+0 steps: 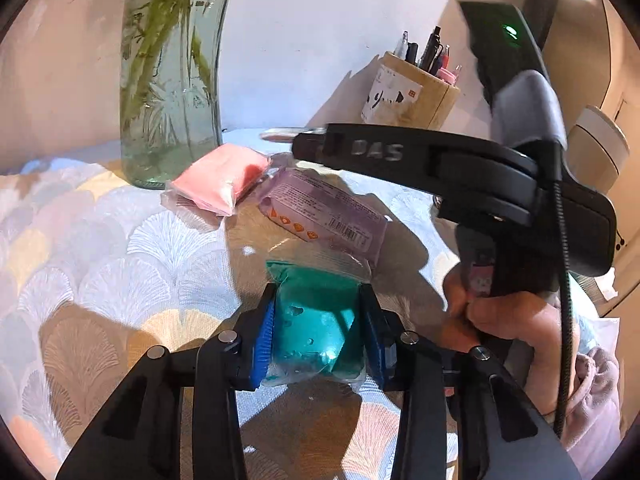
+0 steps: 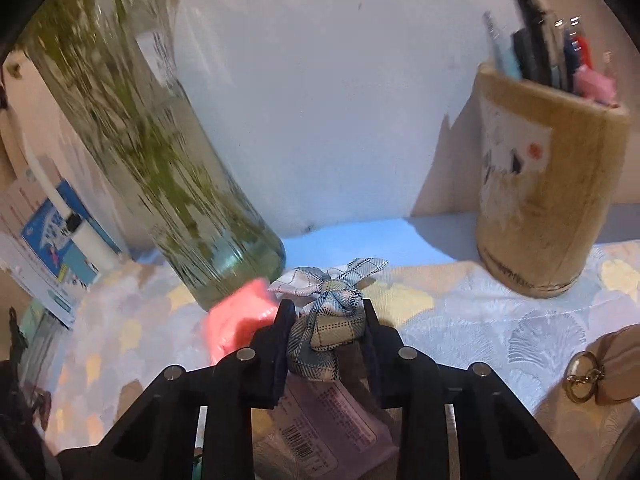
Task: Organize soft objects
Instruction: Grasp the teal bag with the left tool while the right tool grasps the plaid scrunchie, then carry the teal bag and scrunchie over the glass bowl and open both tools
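The left gripper [image 1: 318, 328] points forward and low over the table; its two fingers press in on a teal pack [image 1: 316, 320] from both sides; blue pads [image 1: 264, 344] touch the pack. The right gripper [image 2: 326, 336] is squeezed on a plaid bow [image 2: 332, 320]; in the left view it reaches across from the right, up off the table; a bare hand [image 1: 508, 316] grips its handle from below.
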